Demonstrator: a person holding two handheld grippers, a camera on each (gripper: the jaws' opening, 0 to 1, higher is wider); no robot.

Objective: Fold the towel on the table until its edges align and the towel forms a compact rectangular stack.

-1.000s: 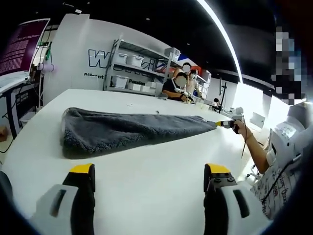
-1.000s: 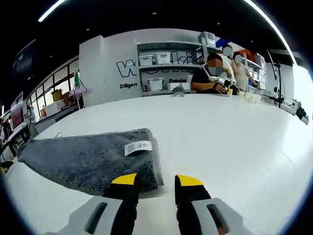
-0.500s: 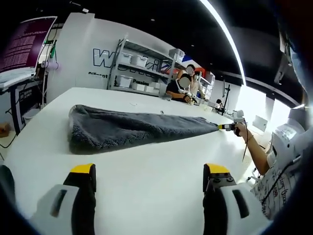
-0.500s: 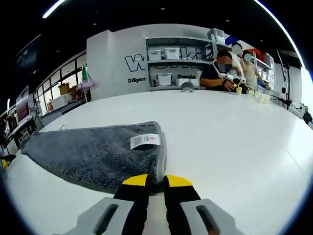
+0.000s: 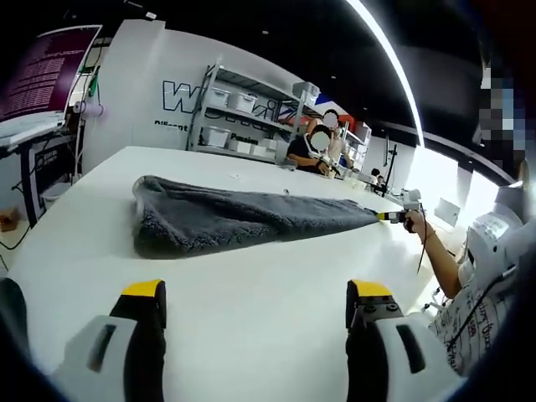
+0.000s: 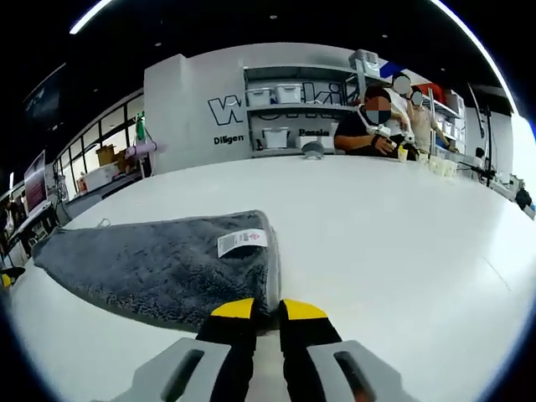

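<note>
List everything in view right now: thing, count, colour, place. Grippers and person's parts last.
towel: 1, dark grey, lying folded on the table, one corner between the right gripper's jaws
label: 1, white, on the towel's top near the held corner
table: 1, white, large, under the towel
shelving rack: 1, pale, against the back wall, holding light bins
seated people: 2, at the table's far end
poster: 1, purple, far left in the left gripper view
left gripper: 1, white with yellow tips, jaws wide apart above bare table
right gripper: 1, white with yellow tips, shut on the towel's corner
forearm: 1, person's own, behind the right gripper
</note>
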